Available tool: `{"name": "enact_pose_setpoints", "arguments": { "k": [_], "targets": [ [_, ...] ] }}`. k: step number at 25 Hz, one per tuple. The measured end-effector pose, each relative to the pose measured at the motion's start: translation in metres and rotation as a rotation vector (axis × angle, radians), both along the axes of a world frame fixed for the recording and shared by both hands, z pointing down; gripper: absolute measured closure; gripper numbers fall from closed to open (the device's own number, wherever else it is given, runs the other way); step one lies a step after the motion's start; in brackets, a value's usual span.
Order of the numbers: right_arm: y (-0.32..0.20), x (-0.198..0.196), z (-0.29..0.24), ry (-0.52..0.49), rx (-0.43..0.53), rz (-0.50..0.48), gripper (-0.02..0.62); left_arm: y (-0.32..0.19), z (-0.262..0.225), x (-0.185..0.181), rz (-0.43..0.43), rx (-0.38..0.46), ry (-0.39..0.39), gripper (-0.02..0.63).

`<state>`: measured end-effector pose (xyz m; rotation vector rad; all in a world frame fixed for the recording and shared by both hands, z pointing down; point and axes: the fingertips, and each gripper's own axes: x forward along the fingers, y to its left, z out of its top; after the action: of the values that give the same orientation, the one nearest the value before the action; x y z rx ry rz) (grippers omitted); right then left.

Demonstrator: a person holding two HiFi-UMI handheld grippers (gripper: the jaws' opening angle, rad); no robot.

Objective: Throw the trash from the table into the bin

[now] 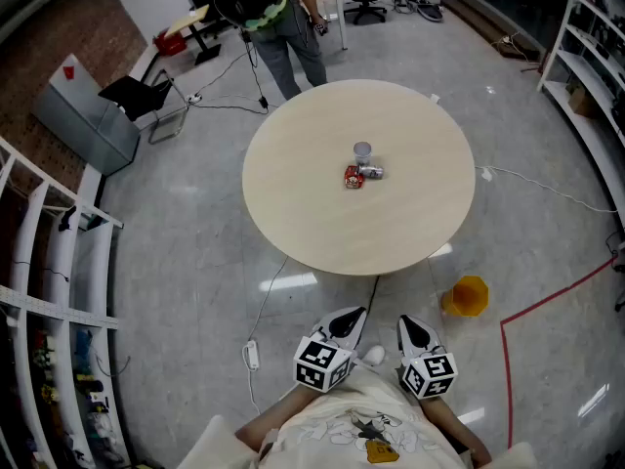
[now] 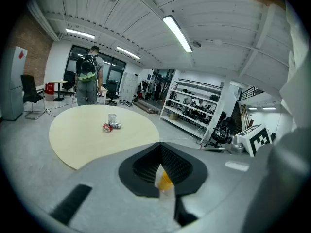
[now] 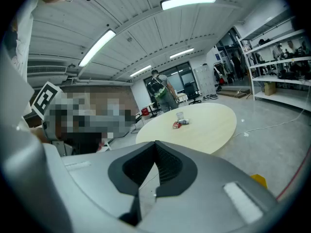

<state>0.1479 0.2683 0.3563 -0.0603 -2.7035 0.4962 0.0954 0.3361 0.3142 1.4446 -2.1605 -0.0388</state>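
Close to body: left gripper (image 1: 346, 320) and right gripper (image 1: 413, 329), clenched empty, nothing yet within reach. Mid table (image 1: 293, 203): cup (image 1: 362, 151), seemingly crushed cans (image 1: 360, 174). Bin (image 1: 469, 296) on floor beside.

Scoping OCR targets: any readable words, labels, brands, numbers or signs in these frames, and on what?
No text can be read in any view.
Red trash piece on the table: print too small to read.
Can: label blurred.
Red sign on the grey cabinet: no legible words.
Marker cubes: black-and-white square patterns only, no letters.
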Motion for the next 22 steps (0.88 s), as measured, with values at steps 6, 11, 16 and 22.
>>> {"name": "enact_pose_setpoints", "arguments": {
  "k": [6,11,16,22],
  "targets": [
    [-0.002,-0.003,0.001,0.000,0.001,-0.005,0.592,0.000,0.002,-0.005,-0.016,0.003,0.011,0.601],
    [-0.003,-0.006,0.004,0.000,-0.009,-0.004,0.592,-0.003,0.005,-0.007,-0.012,-0.007,0.019,0.601],
    [-0.003,-0.009,0.003,-0.026,-0.067,0.005,0.592,-0.003,0.008,-0.009,-0.010,-0.016,0.026,0.601],
    [0.001,-0.008,0.003,-0.021,-0.069,-0.003,0.592,-0.001,0.012,-0.006,-0.011,-0.032,0.039,0.601]
  ]
}}
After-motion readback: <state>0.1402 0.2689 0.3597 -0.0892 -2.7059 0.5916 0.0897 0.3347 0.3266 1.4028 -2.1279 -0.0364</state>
